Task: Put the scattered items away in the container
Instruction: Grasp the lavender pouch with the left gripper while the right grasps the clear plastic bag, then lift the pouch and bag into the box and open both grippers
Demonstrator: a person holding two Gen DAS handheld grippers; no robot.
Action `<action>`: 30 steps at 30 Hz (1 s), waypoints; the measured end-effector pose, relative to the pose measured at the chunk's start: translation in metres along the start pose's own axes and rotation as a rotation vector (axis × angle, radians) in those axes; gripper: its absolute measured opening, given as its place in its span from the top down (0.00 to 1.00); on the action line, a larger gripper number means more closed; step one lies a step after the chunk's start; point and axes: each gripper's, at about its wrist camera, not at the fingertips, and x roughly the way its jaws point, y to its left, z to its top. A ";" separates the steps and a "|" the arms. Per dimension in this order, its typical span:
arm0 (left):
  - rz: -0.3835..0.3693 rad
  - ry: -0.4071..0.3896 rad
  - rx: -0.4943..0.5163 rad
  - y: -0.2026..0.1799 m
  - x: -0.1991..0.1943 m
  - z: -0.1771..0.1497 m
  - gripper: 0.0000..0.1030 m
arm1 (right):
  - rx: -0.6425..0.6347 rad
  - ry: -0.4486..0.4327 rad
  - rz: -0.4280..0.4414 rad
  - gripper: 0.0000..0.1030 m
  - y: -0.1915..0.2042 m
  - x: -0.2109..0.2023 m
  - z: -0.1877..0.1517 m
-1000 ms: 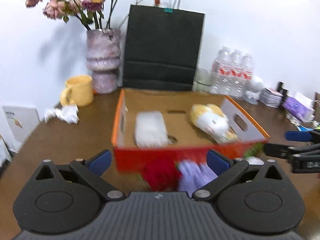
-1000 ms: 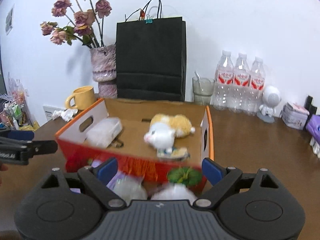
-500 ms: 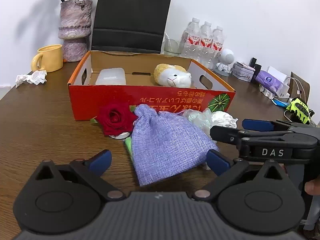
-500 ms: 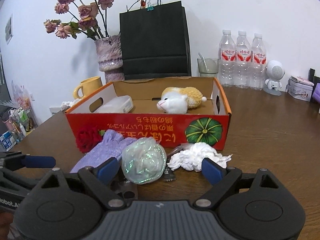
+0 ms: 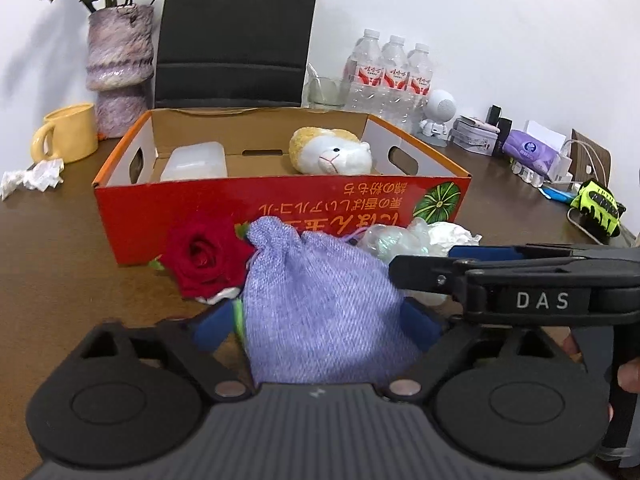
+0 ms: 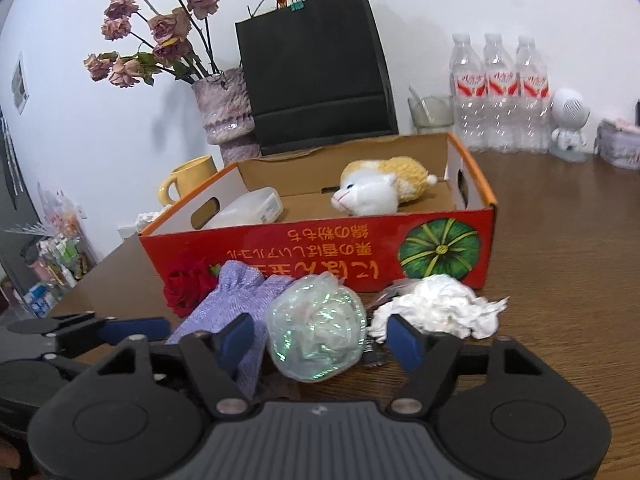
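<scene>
An orange cardboard box (image 5: 280,200) (image 6: 320,248) stands mid-table and holds a plush toy (image 5: 332,152) (image 6: 380,188) and a clear plastic case (image 5: 194,162) (image 6: 248,210). In front of it lie a red rose (image 5: 202,256) (image 6: 188,286), a purple cloth pouch (image 5: 320,304) (image 6: 236,292), an iridescent cellophane ball (image 6: 316,338) (image 5: 390,240) and crumpled white paper (image 6: 436,310) (image 5: 448,234). My left gripper (image 5: 316,326) is open, its blue pads on either side of the pouch. My right gripper (image 6: 320,338) is open around the cellophane ball.
Behind the box stand a black paper bag (image 5: 236,36), a vase of dried flowers (image 5: 120,64), a yellow mug (image 5: 68,132), water bottles (image 5: 392,72) and a small white robot figure (image 5: 438,114). Crumpled tissue (image 5: 34,178) lies at left. Small items crowd the right edge (image 5: 532,152).
Both grippers came down and forward from above the box. The left jaws now flank the pouch and the right jaws flank the cellophane ball; both jaws have narrowed.
</scene>
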 end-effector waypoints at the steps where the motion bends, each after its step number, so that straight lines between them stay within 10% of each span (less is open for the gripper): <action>1: -0.002 0.004 -0.001 0.001 0.002 0.000 0.24 | 0.011 0.009 0.007 0.41 -0.001 0.003 0.000; 4: 0.010 -0.011 0.014 0.002 0.002 0.000 0.40 | 0.043 0.020 0.020 0.60 -0.006 0.008 -0.001; 12: -0.010 -0.033 0.041 0.004 -0.002 -0.001 0.90 | 0.044 -0.026 0.014 0.68 -0.007 0.000 -0.006; 30: -0.006 -0.132 0.027 0.006 -0.043 0.010 0.95 | 0.044 -0.134 0.015 0.69 -0.007 -0.030 -0.008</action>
